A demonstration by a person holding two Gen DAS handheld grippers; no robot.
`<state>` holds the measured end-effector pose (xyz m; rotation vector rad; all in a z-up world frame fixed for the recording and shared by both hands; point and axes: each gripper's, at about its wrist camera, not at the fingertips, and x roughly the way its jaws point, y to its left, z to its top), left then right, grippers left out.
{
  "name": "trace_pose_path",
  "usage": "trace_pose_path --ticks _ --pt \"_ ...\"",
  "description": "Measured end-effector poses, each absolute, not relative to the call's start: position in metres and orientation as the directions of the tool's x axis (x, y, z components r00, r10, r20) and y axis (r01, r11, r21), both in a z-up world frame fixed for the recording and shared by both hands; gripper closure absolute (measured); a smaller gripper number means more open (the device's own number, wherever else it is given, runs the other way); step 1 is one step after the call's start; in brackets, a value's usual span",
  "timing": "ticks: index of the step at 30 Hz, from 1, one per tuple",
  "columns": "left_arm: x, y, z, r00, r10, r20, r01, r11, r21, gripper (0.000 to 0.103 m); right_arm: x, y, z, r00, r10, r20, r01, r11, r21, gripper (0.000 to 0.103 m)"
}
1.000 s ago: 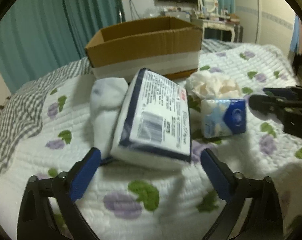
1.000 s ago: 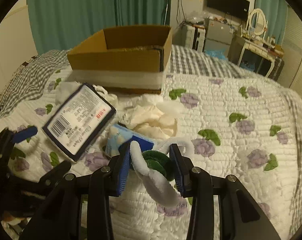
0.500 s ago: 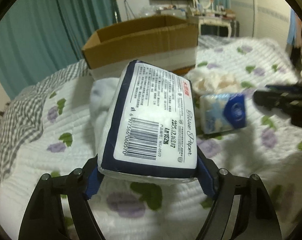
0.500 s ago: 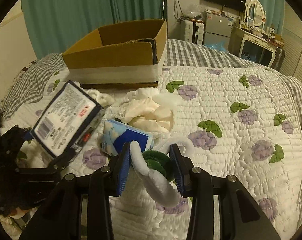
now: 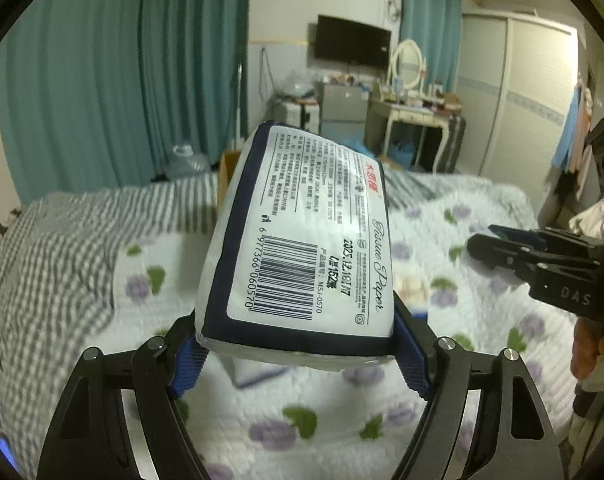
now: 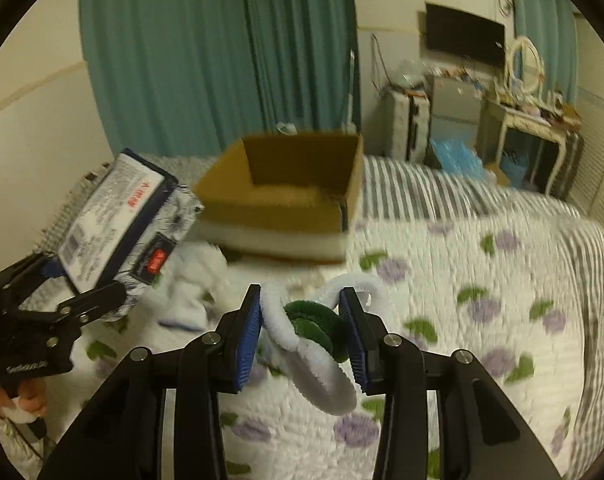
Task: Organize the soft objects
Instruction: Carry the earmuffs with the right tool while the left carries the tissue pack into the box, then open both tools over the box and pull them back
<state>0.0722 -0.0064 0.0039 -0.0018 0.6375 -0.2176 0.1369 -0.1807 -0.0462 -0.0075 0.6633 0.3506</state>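
My left gripper (image 5: 298,354) is shut on a white and navy tissue paper pack (image 5: 298,236) and holds it tilted up above the floral quilt (image 5: 302,420). The pack also shows at the left of the right wrist view (image 6: 122,220). My right gripper (image 6: 304,332) is shut on a white and green plush toy (image 6: 310,332), raised above the bed. An open cardboard box (image 6: 290,188) stands on the bed behind both; in the left wrist view the pack hides most of it. The right gripper shows at the right of the left wrist view (image 5: 482,246).
A white sock or cloth (image 6: 190,296) lies on the quilt in front of the box. A grey checked blanket (image 5: 42,260) covers the bed's left part. Teal curtains, a TV (image 5: 352,46) and a dressing table (image 5: 410,112) stand beyond the bed.
My left gripper closed on the tissue pack and lifted it off the quilt, tilting upward. My right gripper rose with the plush toy and moved toward the box.
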Motion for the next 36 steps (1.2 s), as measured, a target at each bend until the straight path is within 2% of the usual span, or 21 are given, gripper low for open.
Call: trace_pose_path --ticks 5,10,17,23,25,28,30,31,36 --pt "0.110 -0.002 0.027 0.807 -0.197 -0.557 0.200 0.978 -0.057 0.025 0.166 -0.172 -0.011 0.738 0.379 -0.559 -0.386 0.916 0.111 0.065" --pt "0.164 -0.002 0.022 0.803 -0.164 -0.573 0.171 0.984 -0.043 0.025 0.218 -0.156 0.007 0.744 0.397 -0.538 -0.420 0.904 0.086 0.065" --pt "0.244 0.003 -0.006 0.777 -0.156 -0.611 0.147 0.987 -0.065 0.025 0.309 -0.130 -0.005 0.718 0.412 -0.561 -0.434 0.895 0.102 0.065" --pt "0.280 -0.002 -0.028 0.773 -0.119 -0.623 0.140 0.990 -0.015 0.024 0.369 -0.114 -0.032 0.720 0.402 -0.566 -0.413 0.903 0.116 0.065" --pt "0.280 -0.005 -0.031 0.780 -0.139 -0.611 0.162 0.987 -0.017 0.022 0.376 -0.113 -0.041 0.727 0.405 -0.555 -0.416 0.902 0.113 0.061" --pt "0.279 -0.011 -0.031 0.790 -0.143 -0.596 0.185 0.983 0.010 0.017 0.381 -0.115 -0.047 0.744 0.408 -0.529 -0.408 0.905 0.125 0.049" --pt "0.279 -0.012 -0.030 0.801 -0.119 -0.587 0.174 0.984 0.039 0.017 0.381 -0.121 -0.046 0.760 0.405 -0.509 -0.388 0.910 0.146 0.026" --pt "0.276 -0.014 -0.028 0.801 -0.121 -0.586 0.182 0.982 0.047 0.017 0.379 -0.124 -0.043 0.771 0.397 -0.498 -0.374 0.915 0.150 0.022" --pt "0.253 -0.009 -0.008 0.818 -0.113 -0.565 0.174 0.983 0.056 0.017 0.355 -0.148 -0.015 0.805 0.367 -0.466 -0.329 0.930 0.165 0.017"
